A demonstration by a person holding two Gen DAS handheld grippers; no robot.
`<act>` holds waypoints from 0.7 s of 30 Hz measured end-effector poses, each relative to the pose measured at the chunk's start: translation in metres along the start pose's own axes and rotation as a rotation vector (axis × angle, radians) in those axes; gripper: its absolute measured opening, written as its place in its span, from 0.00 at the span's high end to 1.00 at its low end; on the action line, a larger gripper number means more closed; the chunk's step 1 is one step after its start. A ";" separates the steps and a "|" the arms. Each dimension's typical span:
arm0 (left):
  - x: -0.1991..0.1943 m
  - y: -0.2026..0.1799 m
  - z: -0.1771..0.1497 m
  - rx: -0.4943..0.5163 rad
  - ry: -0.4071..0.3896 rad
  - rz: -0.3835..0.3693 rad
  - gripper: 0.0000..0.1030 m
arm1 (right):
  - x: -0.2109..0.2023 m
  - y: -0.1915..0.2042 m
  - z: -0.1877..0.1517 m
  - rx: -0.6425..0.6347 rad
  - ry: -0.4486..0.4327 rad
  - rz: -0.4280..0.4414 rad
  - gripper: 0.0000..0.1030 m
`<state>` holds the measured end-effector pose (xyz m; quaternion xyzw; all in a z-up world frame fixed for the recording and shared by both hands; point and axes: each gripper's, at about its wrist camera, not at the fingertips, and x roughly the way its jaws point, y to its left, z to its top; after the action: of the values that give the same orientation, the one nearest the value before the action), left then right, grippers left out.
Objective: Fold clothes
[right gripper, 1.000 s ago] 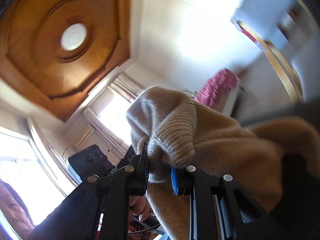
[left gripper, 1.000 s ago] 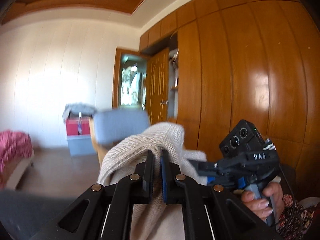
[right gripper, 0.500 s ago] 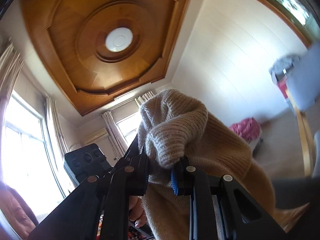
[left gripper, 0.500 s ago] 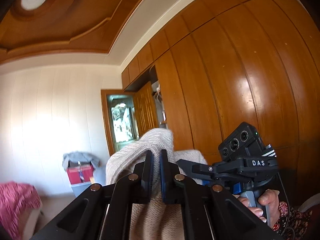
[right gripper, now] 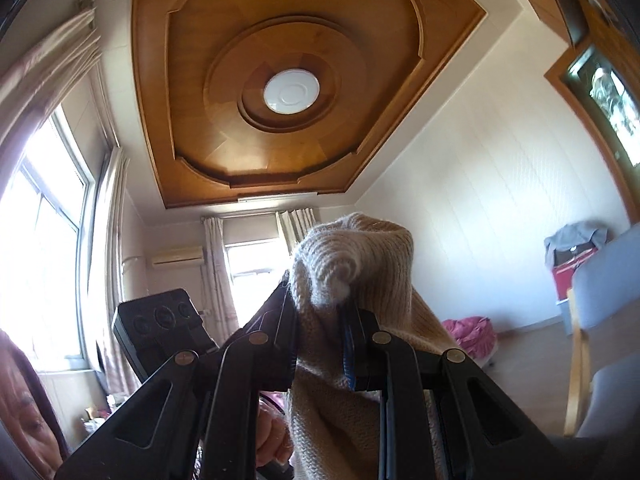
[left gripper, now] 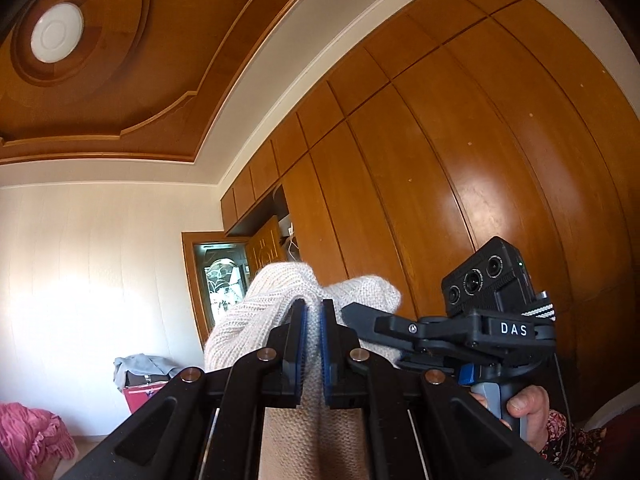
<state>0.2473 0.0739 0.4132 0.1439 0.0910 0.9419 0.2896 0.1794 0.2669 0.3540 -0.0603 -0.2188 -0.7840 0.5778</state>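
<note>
Since the earlier frames both views have swung upward: the floor and blue chair have dropped out of the left wrist view, and the ceiling with its round lamp point(right gripper: 291, 91) now fills the upper middle of the right wrist view. The wardrobe wall point(left gripper: 460, 168) takes up the right of the left view.

The knit sweater point(left gripper: 296, 292) sits low in the centre of both frames, bunched over the fingertips and hanging down out of sight. It seems to be held up so that it hangs straight for a fold.

The left gripper point(left gripper: 313, 322) is pressed almost together, pinching a thin fold. The right gripper point(right gripper: 318, 320) clamps a thicker rolled edge point(right gripper: 340, 276), so its jaws stand further apart.
</note>
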 end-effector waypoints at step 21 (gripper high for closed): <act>0.117 0.047 -0.316 -0.383 0.613 0.101 0.96 | -0.001 -0.198 -0.219 0.162 0.311 -0.719 0.81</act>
<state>0.0284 0.0744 0.1529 -0.1978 -0.0115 0.9543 0.2239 0.0298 0.2241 0.1034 0.1856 -0.1970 -0.9162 0.2956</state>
